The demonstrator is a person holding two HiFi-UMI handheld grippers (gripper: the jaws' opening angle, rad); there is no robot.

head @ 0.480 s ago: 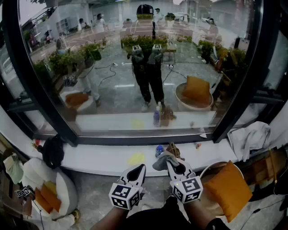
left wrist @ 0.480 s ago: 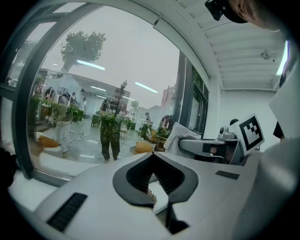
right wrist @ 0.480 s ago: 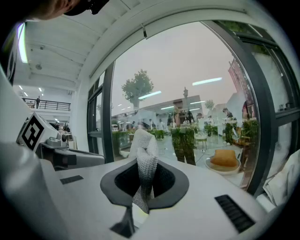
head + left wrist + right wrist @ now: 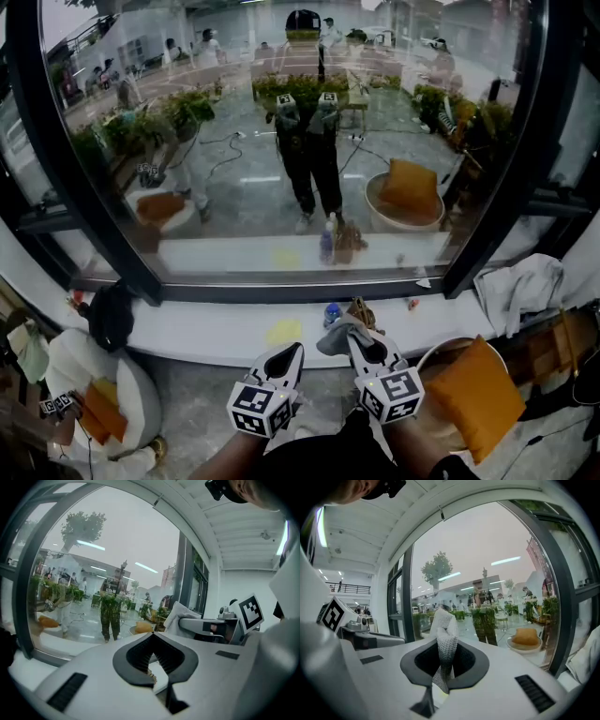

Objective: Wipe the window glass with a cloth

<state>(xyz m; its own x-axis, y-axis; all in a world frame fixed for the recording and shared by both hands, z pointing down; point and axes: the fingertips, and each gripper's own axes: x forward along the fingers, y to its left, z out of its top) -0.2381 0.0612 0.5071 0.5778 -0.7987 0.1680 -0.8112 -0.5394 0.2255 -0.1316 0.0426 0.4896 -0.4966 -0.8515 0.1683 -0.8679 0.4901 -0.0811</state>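
While both grippers hang below the sill (image 4: 187,330), only the right gripper (image 4: 362,339) has the cloth (image 4: 445,632).
The right gripper's jaws are clamped on the grey mesh cloth, which stands bunched up out of their tips and points toward the window glass (image 4: 244,131) without touching it. The left gripper (image 4: 292,351), just beside it, has its jaws together with nothing between them. On the sill ahead lie a yellow patch (image 4: 283,330) and a blue bottle (image 4: 332,312).
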